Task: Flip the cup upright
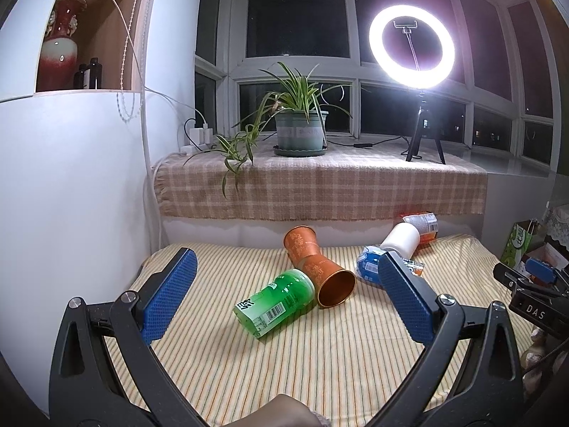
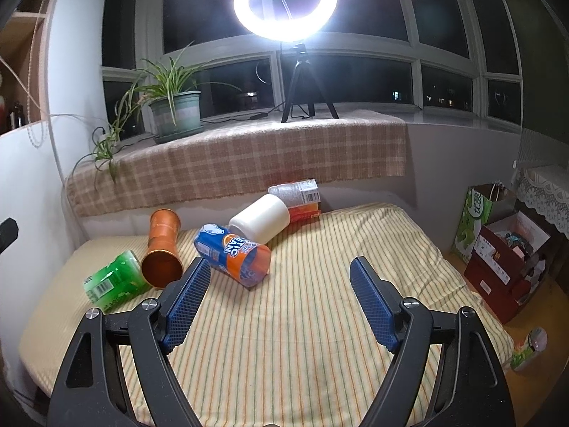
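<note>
Several cups lie on their sides on a striped cloth. A copper cup [image 1: 320, 267] [image 2: 161, 249] has its mouth toward me. A green cup [image 1: 275, 302] [image 2: 113, 279] touches it. A blue and orange cup [image 1: 370, 267] [image 2: 233, 254], a white cup [image 1: 400, 240] [image 2: 259, 217] and an orange-labelled cup [image 1: 421, 226] [image 2: 298, 195] lie further back. My left gripper [image 1: 284, 277] is open and empty, above and short of the green and copper cups. My right gripper [image 2: 281, 281] is open and empty, just right of the blue and orange cup.
The striped cloth [image 2: 302, 338] covers a low surface against a ledge with a checked cloth [image 2: 249, 156]. On the ledge stand a potted plant [image 1: 300, 128] and a ring light on a tripod [image 2: 284, 3]. A white wall [image 1: 71, 195] is at left. Boxes and bags [image 2: 505, 259] sit at right.
</note>
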A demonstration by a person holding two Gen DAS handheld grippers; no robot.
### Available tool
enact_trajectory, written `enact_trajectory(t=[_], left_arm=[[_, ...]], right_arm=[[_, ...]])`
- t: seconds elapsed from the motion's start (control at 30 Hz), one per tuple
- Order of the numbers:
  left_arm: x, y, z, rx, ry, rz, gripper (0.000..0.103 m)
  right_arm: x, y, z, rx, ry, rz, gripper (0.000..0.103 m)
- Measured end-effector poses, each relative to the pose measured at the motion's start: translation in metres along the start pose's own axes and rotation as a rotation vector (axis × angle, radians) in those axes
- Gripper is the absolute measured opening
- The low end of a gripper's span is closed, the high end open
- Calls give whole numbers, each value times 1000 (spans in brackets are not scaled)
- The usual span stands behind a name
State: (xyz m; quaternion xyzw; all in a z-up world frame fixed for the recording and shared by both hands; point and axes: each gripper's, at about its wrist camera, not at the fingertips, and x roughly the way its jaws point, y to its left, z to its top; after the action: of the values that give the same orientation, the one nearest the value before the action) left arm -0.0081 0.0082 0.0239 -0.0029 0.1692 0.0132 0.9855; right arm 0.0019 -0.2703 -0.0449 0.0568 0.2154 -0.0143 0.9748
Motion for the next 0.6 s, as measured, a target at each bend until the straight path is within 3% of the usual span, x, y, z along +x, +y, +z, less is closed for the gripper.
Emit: enact_trajectory(t=[0.6], left_arm=[[9, -3, -10, 6, 13, -10, 103]], right_arm=[[10, -1, -2, 9, 21, -14, 81]])
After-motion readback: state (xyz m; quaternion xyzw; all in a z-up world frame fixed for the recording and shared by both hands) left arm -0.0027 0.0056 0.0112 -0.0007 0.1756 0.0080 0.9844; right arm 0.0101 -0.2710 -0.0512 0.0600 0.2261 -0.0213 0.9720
